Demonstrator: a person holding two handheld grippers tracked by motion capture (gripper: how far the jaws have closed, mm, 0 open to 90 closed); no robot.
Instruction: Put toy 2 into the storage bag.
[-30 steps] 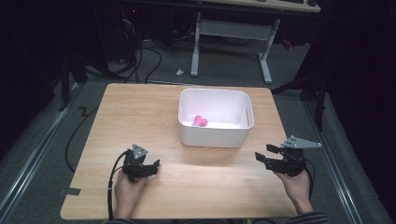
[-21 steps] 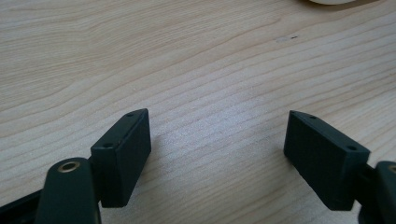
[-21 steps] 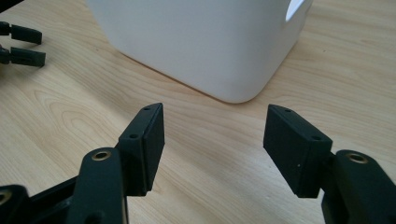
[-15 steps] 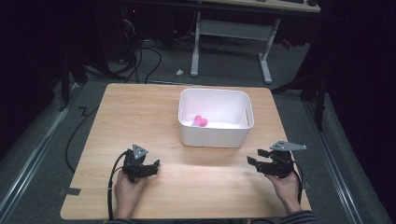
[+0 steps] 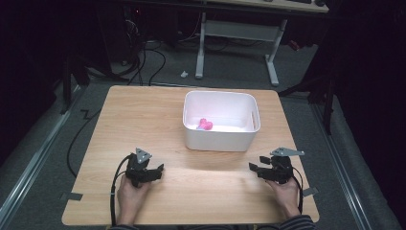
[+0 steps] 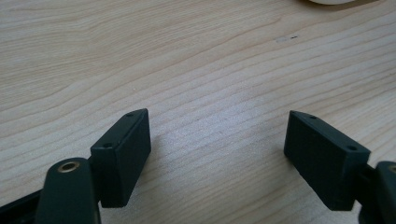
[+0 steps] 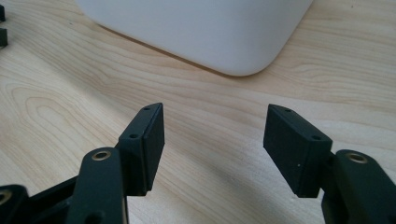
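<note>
**A:** Starting from the near edge, where's everything sitting relative to the white bin (image 5: 218,139)?

**B:** Both hands are on the near side of the bin, low over the counter (image 5: 143,115). The left gripper (image 5: 159,169) is off to the bin's near left, well apart from it. Its jaws are spread wide with nothing between them, just bare wood grain under them in the left gripper view. The right gripper (image 5: 255,166) is at the bin's near right, closer to it than the left one but not touching.

**A:** Is the right one holding anything?

**B:** Nope. In the right gripper view the jaws stand apart with a clear gap that's a bit narrower than the left's, and there's only wood in between. The bin's rounded corner is just ahead of them.

**A:** And the pink thing?

**B:** The pink thing (image 5: 206,124) is inside the bin, on its floor, towards the left half. I can't make out exactly what it is, it's small and lumpy. Beyond the bin the counter ends, and there's dark floor with cables (image 5: 153,60) and a pale desk frame (image 5: 239,31) behind it.
</note>
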